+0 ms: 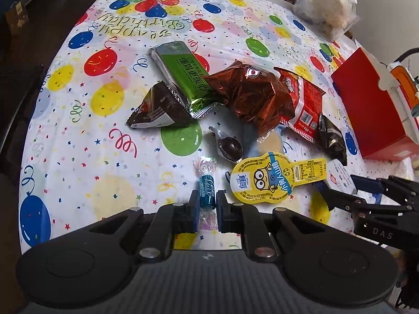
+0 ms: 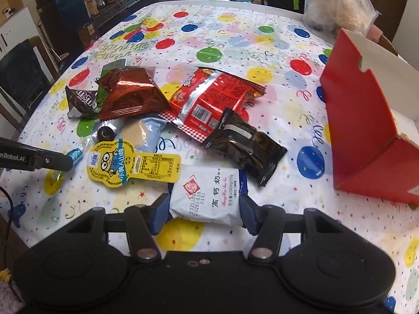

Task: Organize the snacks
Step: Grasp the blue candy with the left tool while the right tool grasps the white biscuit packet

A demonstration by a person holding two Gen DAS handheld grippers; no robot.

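A pile of snacks lies on a balloon-print tablecloth [image 1: 78,136]. My left gripper [image 1: 207,196] is shut on a teal wrapped candy [image 1: 207,192] at the table's near edge; the candy also shows in the right wrist view [image 2: 75,155]. My right gripper [image 2: 203,202] is closed around a white milk-snack packet [image 2: 209,196], whose corner shows in the left wrist view [image 1: 339,176]. A yellow cartoon-label pack [image 1: 272,180] lies between the two. A red open box [image 2: 366,136] stands to the right.
The pile holds a green bar [image 1: 183,70], a brown foil bag [image 1: 251,94], a red packet [image 2: 212,99], black packets [image 2: 243,146], an M&M's pouch [image 1: 159,107] and a round chocolate [image 1: 230,147]. A clear bag [image 2: 337,5] sits at the far right.
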